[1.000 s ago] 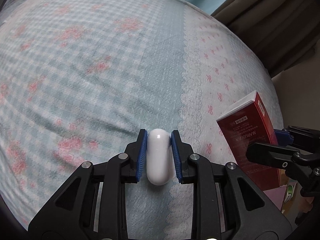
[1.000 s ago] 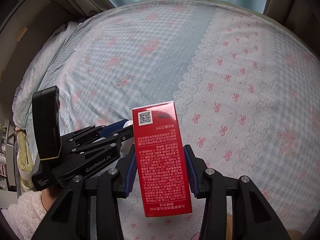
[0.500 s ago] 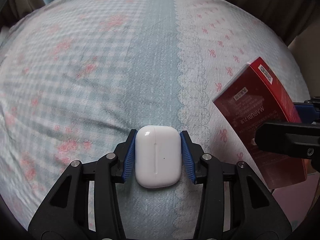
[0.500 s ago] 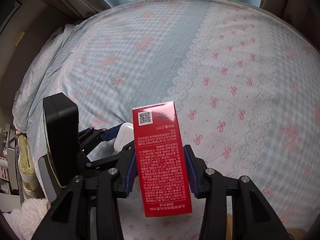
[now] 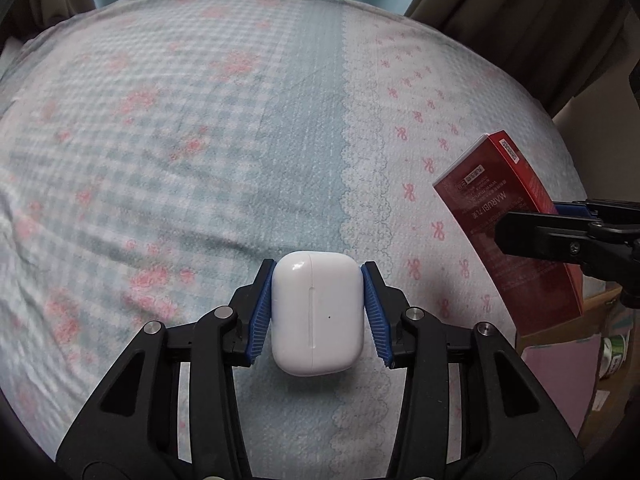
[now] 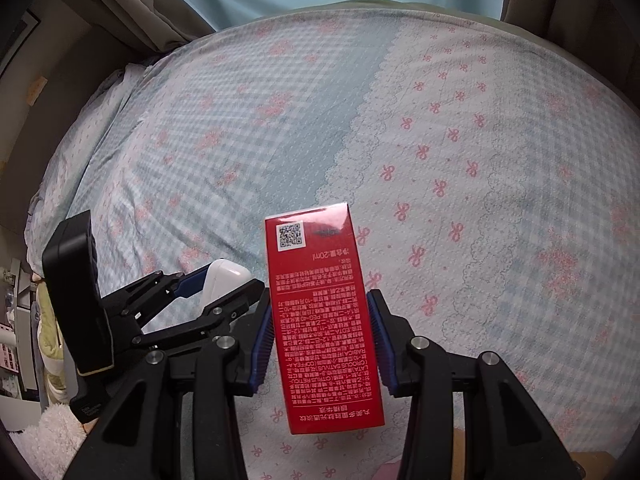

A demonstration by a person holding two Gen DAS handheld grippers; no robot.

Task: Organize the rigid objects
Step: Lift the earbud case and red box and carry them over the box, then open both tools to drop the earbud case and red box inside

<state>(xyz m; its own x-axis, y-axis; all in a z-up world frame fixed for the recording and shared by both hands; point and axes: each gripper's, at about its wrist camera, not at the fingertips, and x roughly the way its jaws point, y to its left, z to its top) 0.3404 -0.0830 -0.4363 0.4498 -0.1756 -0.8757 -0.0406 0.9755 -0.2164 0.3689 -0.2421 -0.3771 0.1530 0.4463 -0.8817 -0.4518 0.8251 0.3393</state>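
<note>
My left gripper (image 5: 318, 312) is shut on a white earbud case (image 5: 317, 312) and holds it above the bed, its broad face toward the camera. My right gripper (image 6: 322, 340) is shut on a tall red carton (image 6: 320, 316) with white print and a QR code. In the left wrist view the red carton (image 5: 508, 236) and the right gripper (image 5: 568, 228) are at the right edge. In the right wrist view the left gripper (image 6: 208, 292) with the earbud case (image 6: 222, 280) is at the lower left, just beside the carton.
A bed (image 5: 200, 140) with a blue checked, pink-flowered sheet fills both views. Curtains (image 5: 520, 20) hang behind at the right. A cardboard box and pink sheet (image 5: 560, 360) lie off the bed's right edge. Clutter (image 6: 24, 340) stands left of the bed.
The earbud case has turned in my left gripper's view from edge-on to broad face. The left gripper has swung to face the bed's far end. The carton stays gripped on the right.
</note>
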